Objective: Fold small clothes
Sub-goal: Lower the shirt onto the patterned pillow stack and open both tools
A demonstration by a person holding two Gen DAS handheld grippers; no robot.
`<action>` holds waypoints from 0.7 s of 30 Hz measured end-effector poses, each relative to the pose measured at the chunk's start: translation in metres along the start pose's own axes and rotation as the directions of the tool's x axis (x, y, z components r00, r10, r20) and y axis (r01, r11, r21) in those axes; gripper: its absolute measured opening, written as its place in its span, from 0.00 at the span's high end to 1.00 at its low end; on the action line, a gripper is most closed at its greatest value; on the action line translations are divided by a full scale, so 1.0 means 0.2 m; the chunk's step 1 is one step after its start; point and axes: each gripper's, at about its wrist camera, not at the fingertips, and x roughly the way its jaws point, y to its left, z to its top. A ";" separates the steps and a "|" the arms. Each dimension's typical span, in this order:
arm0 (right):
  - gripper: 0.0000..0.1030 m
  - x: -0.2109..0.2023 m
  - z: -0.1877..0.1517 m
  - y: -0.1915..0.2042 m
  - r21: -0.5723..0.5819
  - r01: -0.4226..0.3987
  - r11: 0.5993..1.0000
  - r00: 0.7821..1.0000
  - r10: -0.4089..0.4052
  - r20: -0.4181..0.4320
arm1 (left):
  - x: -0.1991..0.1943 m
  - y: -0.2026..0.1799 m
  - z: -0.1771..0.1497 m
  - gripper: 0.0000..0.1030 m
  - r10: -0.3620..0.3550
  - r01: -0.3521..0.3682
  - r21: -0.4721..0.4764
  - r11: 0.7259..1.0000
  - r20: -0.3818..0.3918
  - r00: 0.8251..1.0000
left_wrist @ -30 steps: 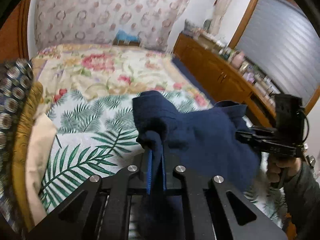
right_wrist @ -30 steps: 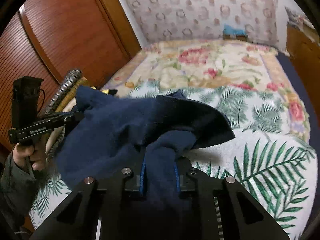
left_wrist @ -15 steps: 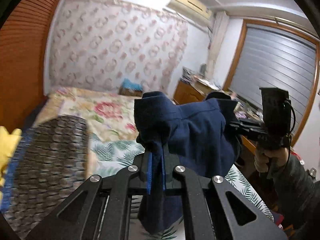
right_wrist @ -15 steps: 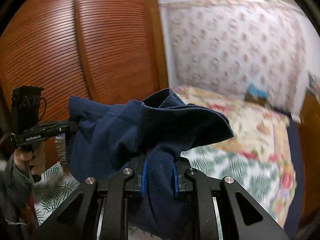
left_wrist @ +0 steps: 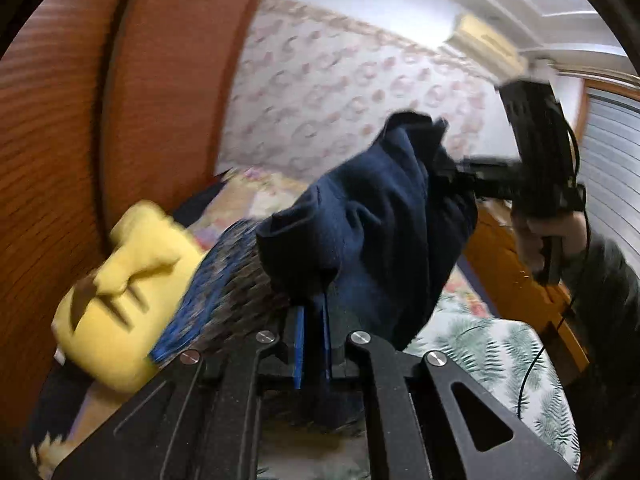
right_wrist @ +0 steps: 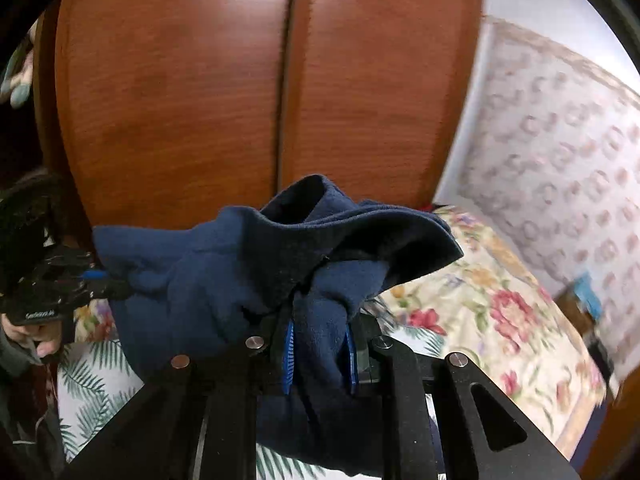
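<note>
Since a second ago both views have swung off the bed and toward the wooden wardrobe doors (right_wrist: 280,80), and the navy fleece garment (left_wrist: 372,232), which then hung low over the palm-leaf bedspread (left_wrist: 500,356), is now held up in the air between the two hands, clear of the bedding. The left tongs (left_wrist: 312,344) are clamped on a thin edge of the garment, their blue pads almost together with only a sliver of cloth between them; the right tongs (right_wrist: 320,356) are closed on a thicker bunch of the same fleece, so their pads stand further apart. Holding it at two separate points and lifting it off the bed looks like a way to let the cloth hang free and show its shape before any fold; it still sags in a loose bundle between the grips, so the folding itself seems not yet begun. A yellow cushion (left_wrist: 120,292) and a dark patterned cloth (left_wrist: 224,280) lie at the wardrobe side of the bed. The only writing is small white lettering on the body of the left gripper in the right wrist view, too blurred to read.
</note>
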 end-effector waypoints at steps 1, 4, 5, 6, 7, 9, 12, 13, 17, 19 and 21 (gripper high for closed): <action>0.80 0.09 0.03 0.01 -0.002 -0.008 1.000 1.000 0.008 -0.012 | 0.02 0.03 -0.03 0.92 0.014 -0.014 -0.017 1.000 -0.015 1.000; 0.76 0.35 0.08 0.02 0.031 0.012 0.999 0.999 -0.011 -0.042 | 0.09 0.13 -0.11 0.92 0.050 -0.053 -0.047 0.997 -0.062 0.997; 0.68 0.41 0.09 0.01 0.064 0.038 0.997 0.998 -0.035 -0.046 | 0.12 0.15 -0.13 0.92 0.060 -0.064 -0.056 0.996 -0.078 0.995; 0.62 0.46 0.10 -0.02 0.105 0.067 0.992 0.997 -0.063 -0.046 | 0.10 0.18 -0.15 0.92 0.064 -0.070 -0.060 0.996 -0.088 0.994; 0.48 0.47 0.10 -0.05 0.141 0.081 0.987 0.996 -0.076 -0.041 | 0.11 0.19 -0.16 0.92 0.073 -0.079 -0.060 0.995 -0.095 0.993; 0.42 0.49 0.08 -0.05 0.185 0.075 0.980 0.997 -0.073 -0.019 | 0.10 0.20 -0.18 0.92 0.106 -0.110 -0.043 0.993 -0.105 0.989; 0.42 0.46 0.00 0.02 0.202 0.076 0.976 0.997 -0.077 -0.003 | 0.08 0.20 -0.19 0.87 0.111 -0.114 -0.022 0.993 -0.110 0.988; 0.42 0.47 -0.01 0.01 0.207 0.076 0.975 0.997 -0.078 0.001 | 0.07 0.20 -0.19 0.81 0.121 -0.123 -0.013 0.992 -0.109 0.987; 0.42 0.47 -0.08 0.05 0.256 0.086 0.963 0.995 -0.097 0.032 | 0.01 0.16 -0.17 0.45 0.125 -0.123 0.034 0.992 -0.071 0.990; 0.42 0.42 -0.15 0.08 0.282 0.094 0.955 0.992 -0.113 0.052 | -0.03 0.11 -0.16 0.24 0.133 -0.131 0.068 0.989 -0.038 0.990; 0.42 0.37 -0.22 0.12 0.308 0.102 0.946 0.989 -0.129 0.070 | -0.07 0.06 -0.15 0.18 0.134 -0.134 0.103 0.986 -0.002 0.991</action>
